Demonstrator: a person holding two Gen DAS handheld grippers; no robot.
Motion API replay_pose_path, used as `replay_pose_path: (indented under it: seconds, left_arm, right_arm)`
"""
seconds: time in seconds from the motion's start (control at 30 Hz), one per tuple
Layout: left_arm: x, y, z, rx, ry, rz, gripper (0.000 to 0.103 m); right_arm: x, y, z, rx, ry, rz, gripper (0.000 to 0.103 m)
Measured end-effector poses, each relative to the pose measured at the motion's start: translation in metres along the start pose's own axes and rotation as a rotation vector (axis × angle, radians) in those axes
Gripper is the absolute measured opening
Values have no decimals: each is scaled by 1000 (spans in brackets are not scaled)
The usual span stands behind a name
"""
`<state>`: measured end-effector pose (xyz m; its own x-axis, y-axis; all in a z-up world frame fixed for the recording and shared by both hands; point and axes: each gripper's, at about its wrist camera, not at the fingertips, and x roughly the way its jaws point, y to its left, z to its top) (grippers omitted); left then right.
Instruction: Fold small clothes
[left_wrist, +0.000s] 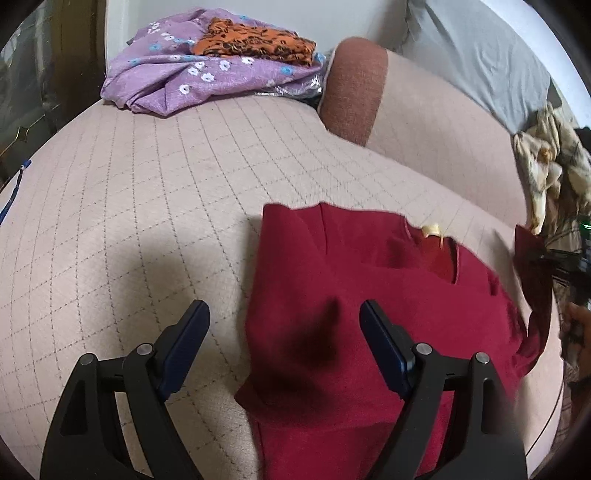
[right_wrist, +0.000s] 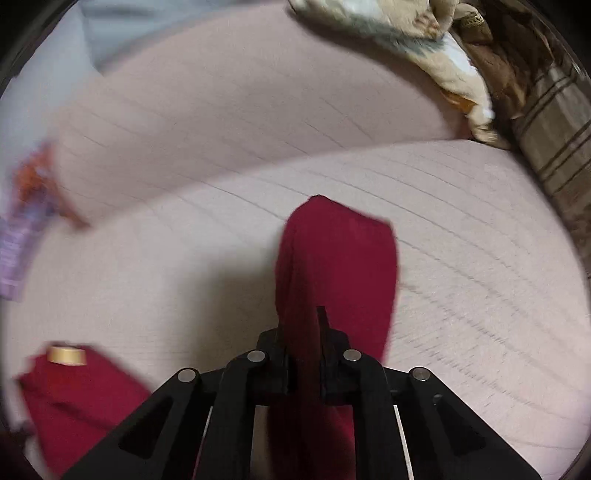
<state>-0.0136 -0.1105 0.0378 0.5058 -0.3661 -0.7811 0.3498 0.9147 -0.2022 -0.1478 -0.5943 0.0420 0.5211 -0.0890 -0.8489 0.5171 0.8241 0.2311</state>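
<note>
— While working down from biggest to smallest: what of the quilted cover (left_wrist: 147, 221)?
— Spread beneath both tools, with nothing printed on it.

— And the task's piece?
— Red garment (left_wrist: 351, 277), lying mostly flat right under and ahead of the left gripper (left_wrist: 284, 321), its near left edge passing between the fingers. Jaws there spread wide, pressing on nothing.

— Right gripper (right_wrist: 320, 325)?
— Clamped tight on a strip of the same red cloth, probably a sleeve (right_wrist: 332, 251), rising ahead of the fingertips and lifted clear of the cover. Rest of the garment down to that tool's left.

— Step in hand, then?
— Looks like the sleeve fold: side piece picked up, not yet laid across the body.

— Next move?
— Probably carrying the sleeve leftward over the chest, laying it flat, then letting go. Perhaps pinning the body with the left tool to stop dragging. Heavy blur in the right view, so fine detail uncertain.

— Any writing?
— Only a small yellowish tag (left_wrist: 430, 229) at the neckline, ahead and right of the left fingertips. Nothing legible, no brand seen.
</note>
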Motion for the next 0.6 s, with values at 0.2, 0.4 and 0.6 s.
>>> replay_pose_path:
  seconds: [0.2,0.4,0.6]
  left_arm:
    - [-12,1,4,-9,-56,-13,83]
    - [-18,10,9,-54,-81,-77,83]
    - [-16,9,12,-46,-85,-109,83]
  right_arm:
    - [-110,64,-13,-139,-128,408,10]
    - [-142,174,-65,-419,-55,657,10]
    - [-56,235,-126,-541,204,619,24]
